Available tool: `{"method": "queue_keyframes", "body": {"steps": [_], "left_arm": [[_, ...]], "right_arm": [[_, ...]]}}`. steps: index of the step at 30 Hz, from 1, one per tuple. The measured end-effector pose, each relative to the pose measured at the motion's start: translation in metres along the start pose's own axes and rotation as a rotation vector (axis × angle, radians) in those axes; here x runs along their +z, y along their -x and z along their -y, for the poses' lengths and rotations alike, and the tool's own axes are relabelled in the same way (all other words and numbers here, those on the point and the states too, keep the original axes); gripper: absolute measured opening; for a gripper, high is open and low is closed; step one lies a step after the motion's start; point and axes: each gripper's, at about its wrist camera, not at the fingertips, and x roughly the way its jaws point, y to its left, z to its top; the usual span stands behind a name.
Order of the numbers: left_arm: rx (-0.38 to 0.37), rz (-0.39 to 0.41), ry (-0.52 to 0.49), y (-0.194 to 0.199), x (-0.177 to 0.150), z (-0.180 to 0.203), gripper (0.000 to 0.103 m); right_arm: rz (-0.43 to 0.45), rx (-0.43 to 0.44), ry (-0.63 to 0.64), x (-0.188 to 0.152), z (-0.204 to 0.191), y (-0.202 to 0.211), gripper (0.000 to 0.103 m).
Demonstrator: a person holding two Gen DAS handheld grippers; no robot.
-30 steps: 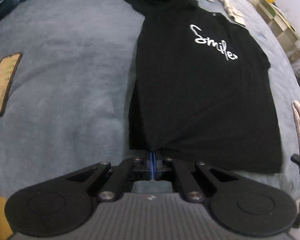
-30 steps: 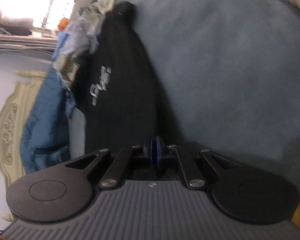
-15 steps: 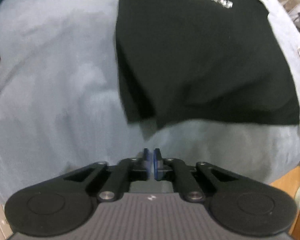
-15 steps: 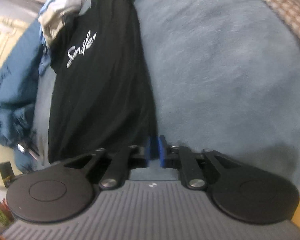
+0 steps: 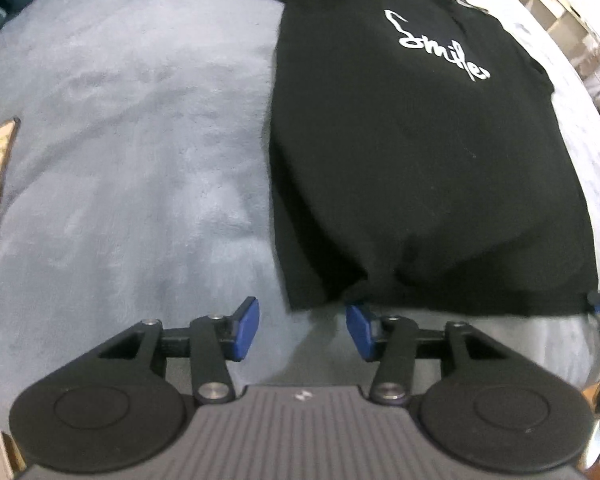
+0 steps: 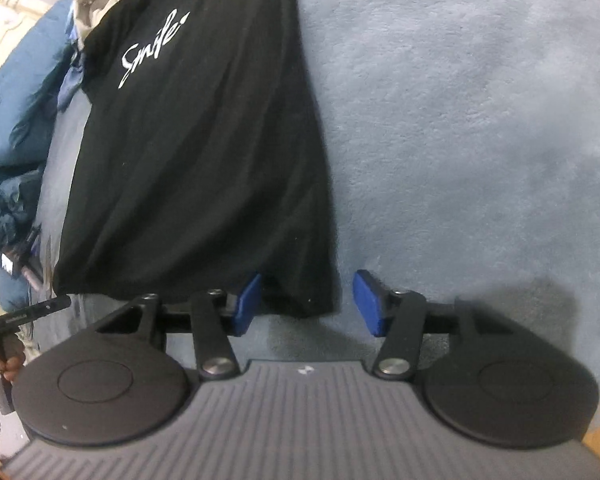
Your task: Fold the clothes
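Your left gripper (image 5: 302, 330) and right gripper (image 6: 306, 306) are opening, empty, at the hem corners of the black shirt (image 5: 412, 152), which stretches lengthwise away.

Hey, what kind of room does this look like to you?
Probably a bedroom: a black T-shirt lies on a soft blue-grey blanket like a bed cover, with a blue quilted jacket and other clothes heaped alongside.
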Motion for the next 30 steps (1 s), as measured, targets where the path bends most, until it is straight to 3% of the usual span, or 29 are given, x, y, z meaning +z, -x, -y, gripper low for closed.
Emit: {"method": "queue_keyframes", "body": {"steps": [2, 4, 10, 15, 18, 19, 20, 22, 25, 27, 30], "left_arm": [[-0.031, -0.011, 0.022, -0.005, -0.002, -0.008, 0.042], [-0.047, -0.018, 0.025, -0.009, 0.0, -0.009, 0.041], [-0.11, -0.011, 0.029, 0.005, 0.0, -0.007, 0.048], [-0.132, -0.014, 0.089, 0.009, -0.005, -0.021, 0.05], [-0.12, -0.016, 0.116, 0.011, -0.008, -0.031, 0.049], [-0.123, -0.012, 0.115, 0.012, -0.008, -0.033, 0.049], [-0.126, -0.008, 0.112, 0.013, -0.009, -0.034, 0.05], [-0.127, 0.004, 0.102, 0.015, -0.009, -0.037, 0.05], [-0.133, 0.026, 0.098, 0.013, -0.007, -0.041, 0.05], [-0.157, 0.04, 0.111, 0.01, -0.005, -0.044, 0.05], [-0.205, 0.055, 0.128, 0.002, -0.002, -0.046, 0.045]], "right_arm": [[-0.009, -0.002, -0.007, 0.0, 0.001, 0.001, 0.008], [-0.016, 0.024, -0.03, 0.002, 0.002, 0.006, 0.006], [0.012, -0.033, 0.029, 0.015, -0.003, 0.045, 0.005], [-0.036, -0.138, 0.115, 0.024, -0.006, 0.027, 0.005], [-0.078, -0.194, 0.151, 0.021, -0.01, 0.012, 0.01], [-0.074, -0.204, 0.154, 0.021, -0.012, 0.014, 0.014], [-0.063, -0.226, 0.161, 0.02, -0.015, 0.019, 0.026], [-0.005, -0.314, 0.248, 0.017, -0.032, 0.037, 0.035], [0.135, -0.441, 0.458, 0.011, -0.072, 0.064, 0.035], [0.197, -0.42, 0.61, 0.008, -0.106, 0.069, 0.035], [0.201, -0.29, 0.864, 0.002, -0.166, 0.051, 0.035]]}}
